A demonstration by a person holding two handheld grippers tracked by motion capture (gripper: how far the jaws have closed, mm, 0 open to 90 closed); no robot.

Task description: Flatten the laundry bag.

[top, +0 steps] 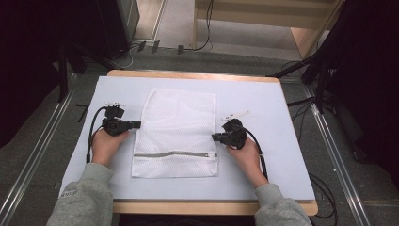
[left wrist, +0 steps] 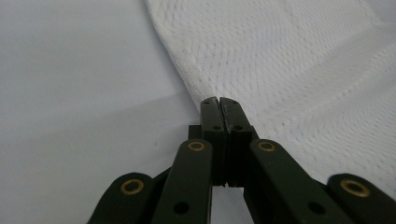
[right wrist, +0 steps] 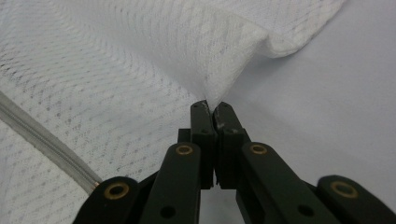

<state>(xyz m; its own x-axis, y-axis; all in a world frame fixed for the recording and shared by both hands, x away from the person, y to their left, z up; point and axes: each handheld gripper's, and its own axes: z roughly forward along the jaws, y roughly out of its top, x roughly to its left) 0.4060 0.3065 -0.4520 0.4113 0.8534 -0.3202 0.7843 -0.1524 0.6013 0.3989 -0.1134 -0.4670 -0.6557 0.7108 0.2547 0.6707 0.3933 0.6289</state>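
Observation:
A white mesh laundry bag [top: 176, 134] with a grey zipper [top: 175, 154] near its front lies flat in the middle of the table. My left gripper [top: 137, 125] is at the bag's left edge. Seen along its own jaws, this gripper [left wrist: 219, 101] is shut on the mesh edge [left wrist: 289, 60]. On the opposite side, my right gripper [top: 214, 137] meets the bag's right edge. Its own view has the gripper [right wrist: 211, 106] pinching a raised fold of mesh [right wrist: 224, 51], with the zipper [right wrist: 42, 140] at the left.
A pale blue-white sheet [top: 263, 108] covers the wooden table [top: 197, 206]. Dark stands and cables surround the table on the floor [top: 329, 155]. Bare sheet lies to both sides of the bag.

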